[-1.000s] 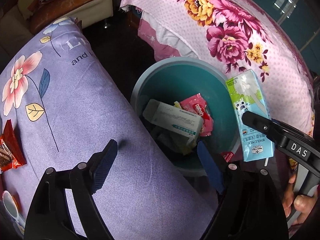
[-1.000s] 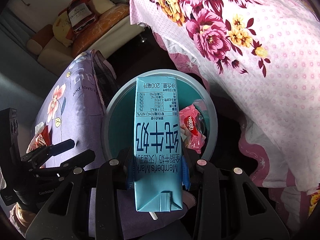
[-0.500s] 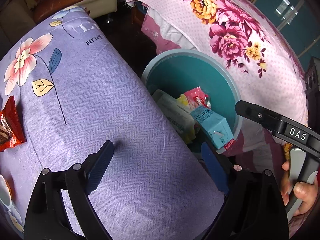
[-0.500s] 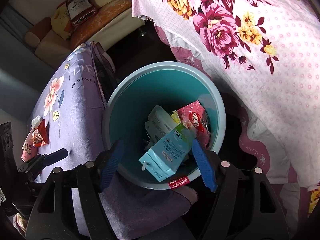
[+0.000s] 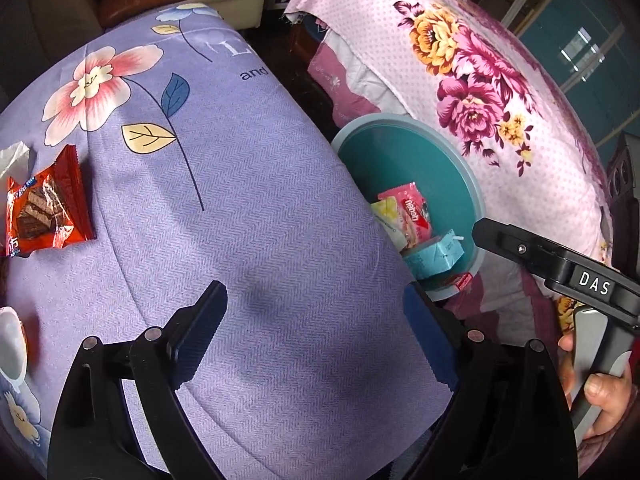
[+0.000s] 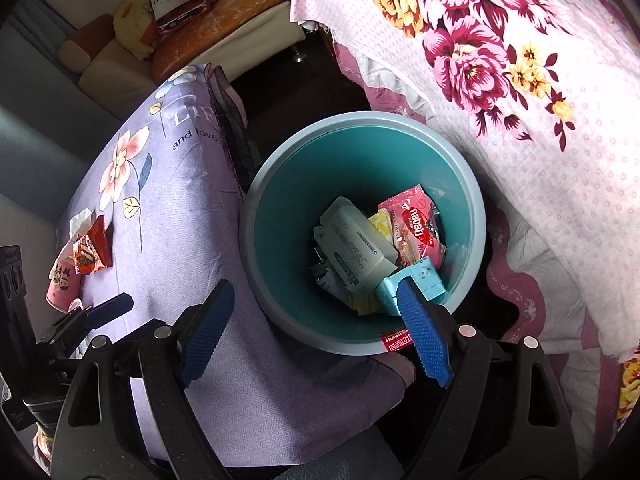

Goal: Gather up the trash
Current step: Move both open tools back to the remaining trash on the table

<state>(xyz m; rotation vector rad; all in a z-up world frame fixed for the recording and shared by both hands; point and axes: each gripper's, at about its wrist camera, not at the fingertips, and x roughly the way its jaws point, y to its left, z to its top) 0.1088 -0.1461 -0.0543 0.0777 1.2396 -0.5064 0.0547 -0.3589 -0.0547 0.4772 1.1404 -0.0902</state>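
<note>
Two views looked down from handheld grippers over a teal waste bin [image 6: 276,240] that stood on the floor between a lilac flowered cloth [image 5: 240,208] and a pink flowered bedspread [image 6: 540,128]. The right gripper [image 6: 316,332] hung above the near rim of the bin, its blue-padded jaws having just opened wide, with nothing between them. A pale blue milk carton [image 6: 420,278] lay inside the bin on top of a white box [image 6: 356,248], beside a pink snack wrapper [image 6: 416,228]. The left gripper [image 5: 316,336] was spread wide and empty above the lilac cloth. More rubbish waited on that cloth, well away from the bin: an orange-red snack wrapper [image 5: 44,208], a crumpled white tissue [image 5: 16,156] touching it, and a paper cup [image 5: 12,344] at the left edge.

The risks from here, as a judgement: the thin foil wrapper lay flat on soft fabric, so closing jaws might pinch the cloth with it, or slide off the slick foil. The cup could tip or crush if it were squeezed hard. Light pieces might also miss the bin, since the cloth's edge overhung part of its rim
</note>
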